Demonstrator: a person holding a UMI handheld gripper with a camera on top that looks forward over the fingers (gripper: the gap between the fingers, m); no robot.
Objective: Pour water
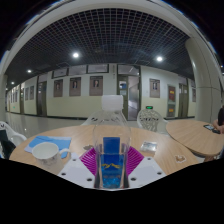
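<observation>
A clear plastic water bottle with a blue label [111, 158] stands between my gripper's [111, 162] two fingers. Both purple pads [91, 160] press against its sides, so the gripper is shut on it. The bottle's upper part rises ahead of the fingers to about the far edge of the wooden table [75, 135]. A clear empty cup [149, 149] stands on the table just to the right of the fingers. A white bowl [46, 151] rests on a blue tray [60, 144] to the left.
A second round wooden table [198, 134] stands to the right. Another clear container [150, 119] sits beyond the cup near the table's far edge. A large hall with doors and ceiling lights lies behind.
</observation>
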